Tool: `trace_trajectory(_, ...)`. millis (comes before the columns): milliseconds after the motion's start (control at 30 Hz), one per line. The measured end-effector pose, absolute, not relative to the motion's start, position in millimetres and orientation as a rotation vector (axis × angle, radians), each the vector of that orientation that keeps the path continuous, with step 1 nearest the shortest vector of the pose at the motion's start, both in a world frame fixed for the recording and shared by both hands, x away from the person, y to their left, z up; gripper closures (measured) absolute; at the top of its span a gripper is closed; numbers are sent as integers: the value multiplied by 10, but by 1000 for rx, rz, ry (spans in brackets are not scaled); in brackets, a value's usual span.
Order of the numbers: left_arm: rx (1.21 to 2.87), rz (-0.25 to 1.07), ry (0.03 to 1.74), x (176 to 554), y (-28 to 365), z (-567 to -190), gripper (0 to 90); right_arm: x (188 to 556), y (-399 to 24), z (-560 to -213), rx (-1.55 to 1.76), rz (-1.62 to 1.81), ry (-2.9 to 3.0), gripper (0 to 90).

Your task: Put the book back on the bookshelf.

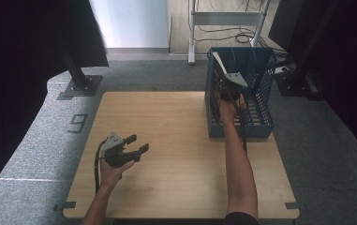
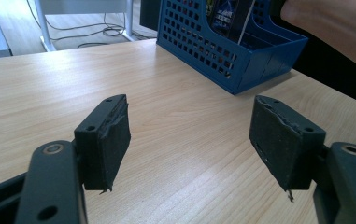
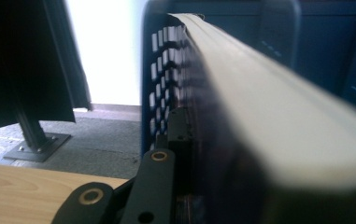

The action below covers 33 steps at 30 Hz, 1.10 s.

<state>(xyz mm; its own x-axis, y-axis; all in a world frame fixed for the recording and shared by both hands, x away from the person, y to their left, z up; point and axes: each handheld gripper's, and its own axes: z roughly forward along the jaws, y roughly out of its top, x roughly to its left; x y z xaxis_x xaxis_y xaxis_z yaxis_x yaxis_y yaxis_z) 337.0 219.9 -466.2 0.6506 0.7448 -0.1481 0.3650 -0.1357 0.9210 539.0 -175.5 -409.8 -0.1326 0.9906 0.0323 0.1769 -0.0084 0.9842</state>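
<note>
Right tongs (image 1: 226,86) are clamped on a book (image 3: 278,107) standing on edge inside the blue rack (image 1: 260,126) at the table's (image 1: 167,140) far right, probably to slot it upright; left tongs (image 1: 136,144) hover apart, empty.

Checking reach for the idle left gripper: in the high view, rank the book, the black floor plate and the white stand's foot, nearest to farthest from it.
From the left gripper:
1. Floor plate, off the table's far left corner.
2. Book, in the blue bin, far right.
3. Stand's foot, on the floor beyond the table.
</note>
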Motion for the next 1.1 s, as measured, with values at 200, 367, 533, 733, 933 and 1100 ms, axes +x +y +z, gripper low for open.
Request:
trace_trajectory(200,1753,427,895,3356,2175,-4664,291,5356,-1707,-4098,1231,1254,1496,751)
trace_trajectory(367,1750,426,893,3353,2177,-4657,291,5302,-1704,-4099,1210,1269,1531,676)
trace_trajectory(533,1758,422,890,3353,2156,-4663,291,5243,-1736,-4117,1202,1280,1568,634)
trace_trajectory(733,1775,419,889,3362,2121,-4696,291,5160,-1776,-4196,1211,1265,1609,629)
trace_trajectory(933,1780,419,885,3358,2098,-4700,292,5119,-1776,-4221,1183,1227,1616,721)
trace_trajectory(1100,1794,419,881,3361,2070,-4720,292,5149,-1722,-4199,1143,1172,1633,747)
